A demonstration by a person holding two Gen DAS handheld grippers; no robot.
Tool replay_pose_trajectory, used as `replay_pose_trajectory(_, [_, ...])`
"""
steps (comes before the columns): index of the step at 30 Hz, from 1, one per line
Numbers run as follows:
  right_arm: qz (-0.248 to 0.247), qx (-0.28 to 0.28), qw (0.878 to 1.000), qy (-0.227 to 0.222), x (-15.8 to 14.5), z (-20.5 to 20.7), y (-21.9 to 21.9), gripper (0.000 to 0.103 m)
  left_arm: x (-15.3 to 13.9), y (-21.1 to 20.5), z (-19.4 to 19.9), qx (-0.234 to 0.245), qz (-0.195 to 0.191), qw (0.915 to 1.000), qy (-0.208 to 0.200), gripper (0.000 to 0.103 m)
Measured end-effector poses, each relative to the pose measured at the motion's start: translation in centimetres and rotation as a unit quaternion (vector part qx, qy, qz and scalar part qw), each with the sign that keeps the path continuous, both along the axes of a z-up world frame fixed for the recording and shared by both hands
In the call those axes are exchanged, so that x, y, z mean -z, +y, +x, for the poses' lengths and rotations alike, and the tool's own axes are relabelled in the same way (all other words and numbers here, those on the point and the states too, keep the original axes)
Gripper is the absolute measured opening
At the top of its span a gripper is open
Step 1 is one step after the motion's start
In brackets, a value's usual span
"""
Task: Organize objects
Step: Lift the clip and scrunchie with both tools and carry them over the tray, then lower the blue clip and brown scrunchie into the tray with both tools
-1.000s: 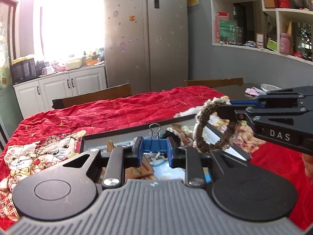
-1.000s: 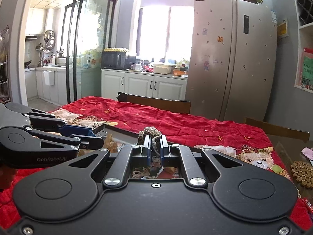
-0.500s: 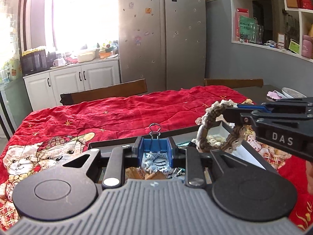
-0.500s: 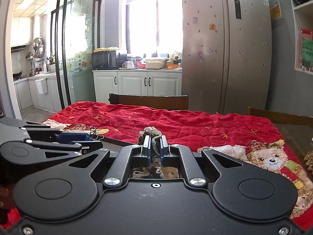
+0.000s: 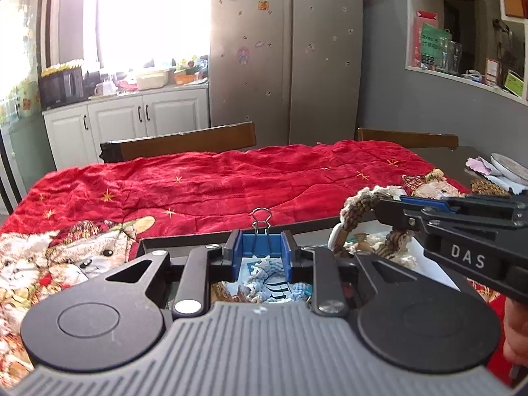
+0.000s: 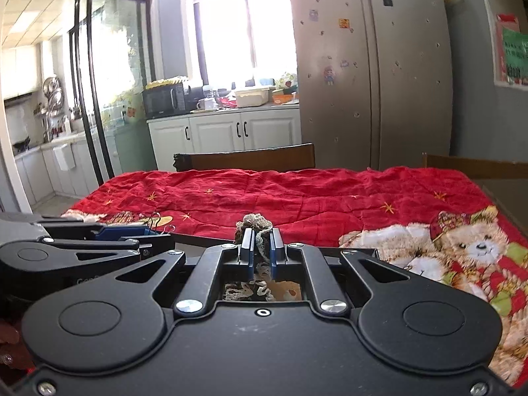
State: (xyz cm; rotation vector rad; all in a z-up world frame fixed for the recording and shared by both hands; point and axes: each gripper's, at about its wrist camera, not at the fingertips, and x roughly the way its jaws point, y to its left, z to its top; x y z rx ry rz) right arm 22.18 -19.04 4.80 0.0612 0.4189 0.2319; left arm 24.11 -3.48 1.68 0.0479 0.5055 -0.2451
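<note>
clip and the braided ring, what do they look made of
Clip: looks like blue painted metal with thin shiny wire handles, held in the left gripper. Ring: seems woven cord or yarn, tan and brown, matte and fuzzy, pinched by the right gripper.

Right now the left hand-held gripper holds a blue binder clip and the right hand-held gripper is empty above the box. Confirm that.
Not quite. The left hand-held gripper does hold the blue binder clip, but the right hand-held gripper is not empty: it is shut on a braided rope ring, which hangs over the box. Both wrist views show the rope pinched between its fingers.
</note>
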Motion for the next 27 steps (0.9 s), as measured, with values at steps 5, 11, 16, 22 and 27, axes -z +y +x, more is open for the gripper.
replay_pose_trajectory(5, [0.009, 0.001, 1.000, 0.013, 1.2, 1.0, -0.2, 0.009, 1.0, 0.0, 0.7, -0.004, -0.006, 0.9999, 0.010, 0.028])
replay_pose_trajectory(11, [0.008, 0.000, 1.000, 0.025, 2.2, 1.6, -0.1, 0.009, 2.0, -0.2, 1.3, -0.003, 0.000, 0.9998, 0.021, 0.028])
replay_pose_trajectory(16, [0.006, 0.005, 1.000, 0.029, 2.7, 2.0, -0.2, 0.009, 2.7, -0.5, 1.7, -0.002, 0.009, 0.9995, 0.031, 0.028])
replay_pose_trajectory(22, [0.005, 0.006, 0.999, 0.037, 3.4, 2.3, -0.4, 0.009, 3.4, -0.6, 2.2, -0.001, 0.017, 0.9991, 0.040, 0.028])
replay_pose_trajectory(27, [0.003, 0.003, 0.999, 0.042, 3.7, 2.5, -0.3, 0.009, 3.6, -0.8, 2.5, 0.003, 0.022, 0.9986, 0.048, 0.028])
